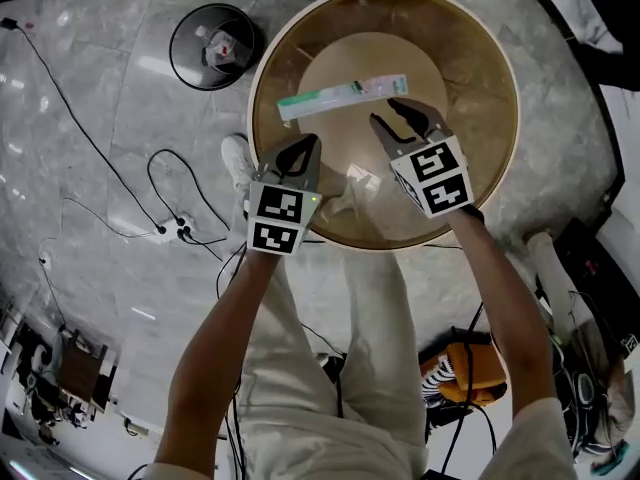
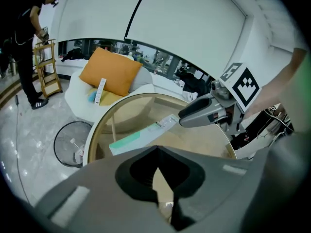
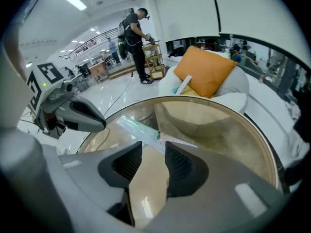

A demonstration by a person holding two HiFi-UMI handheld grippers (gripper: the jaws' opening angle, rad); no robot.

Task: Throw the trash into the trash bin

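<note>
1. Your left gripper (image 1: 303,146) hangs over the near part of the table, jaws closed tip to tip with nothing between them. Your right gripper (image 1: 388,111) has its jaws a narrow way apart and is also empty.
2. Between the two grippers lies a crumpled clear plastic wrapper (image 1: 352,183). Just beyond the right jaws, the long green-and-white flat packet (image 1: 342,96) lies flat on the glass.
3. To take the packet well, you probably need wider right jaws. Straddle its narrow width near the middle and pinch the edges, because a thin thing on glass will likely slide.
4. Both pieces rest on the round glass-topped table with a pale rim (image 1: 470,88).
5. The black wire-mesh trash bin (image 1: 172,46) stands on the floor near the table's far left edge and holds some litter.
6. Black cables (image 1: 100,168) trail over the grey marbled floor (image 1: 90,88). Farther off are an orange cushion (image 2: 109,74) on a white sofa (image 2: 77,93) and a person in dark clothes (image 2: 24,33) at a wooden rack (image 2: 46,67).
</note>
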